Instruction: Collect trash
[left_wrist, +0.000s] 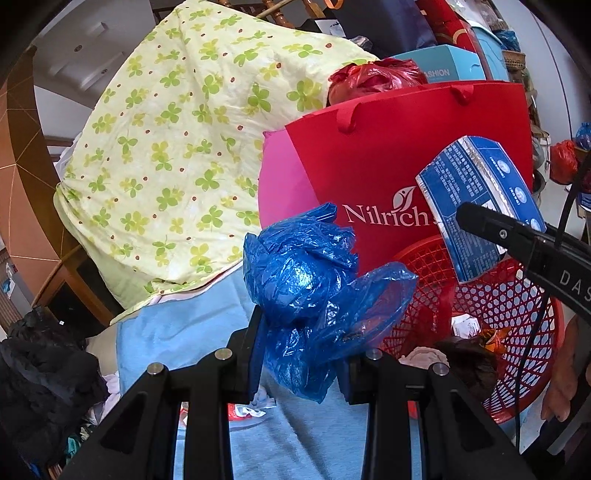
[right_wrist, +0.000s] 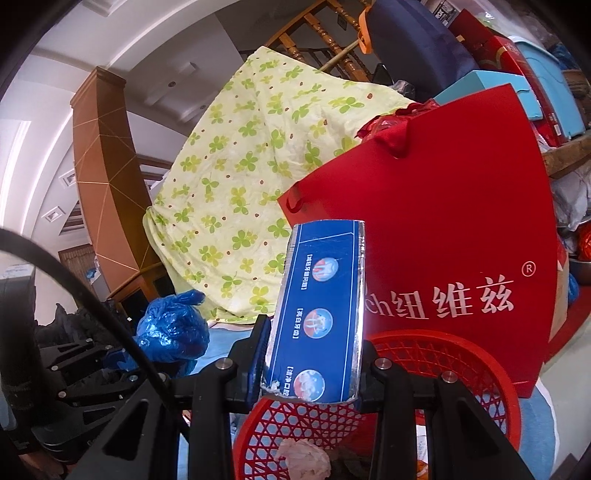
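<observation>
Trash run, mid-haul: I've got both tongs loaded over the red mesh basket (left_wrist: 517, 306); the basket is my landmark here. My left gripper (left_wrist: 303, 354) is clamped on a crumpled blue plastic bag (left_wrist: 314, 280), pads pressing its lower folds, the bulk of it ballooning up and fwd of the jaws; it hangs just left of the basket's rim, over a pale blue cloth (left_wrist: 177, 332), not yet over the mesh. My right gripper (right_wrist: 310, 362) pinches a flattened blue carton (right_wrist: 321, 310), silver-edged w/ three round pics down its face; it stands near upright btwn the pads, directly above the basket's near rim (right_wrist: 258, 424). In the left wrist view that same carton (left_wrist: 476, 206) tilts over the basket's far side, w/ the right tool's black finger (left_wrist: 491, 225) across it.

Inside the basket: a pinkish wad of tissue (right_wrist: 304, 459), dark crumpled scraps (left_wrist: 469, 358), a bit of white printed paper (left_wrist: 465, 325). Right behind the basket, touching its back edge, a red paper gift bag (left_wrist: 406, 155) w/ white lettering stands upright; a red plastic bag (left_wrist: 373, 77) pokes out of its top. Left of and behind that, well off the basket, a clover-print yellow-green quilt (left_wrist: 177, 147) lies heaped; a dark pile of clothes (left_wrist: 40, 369) sits far left.
</observation>
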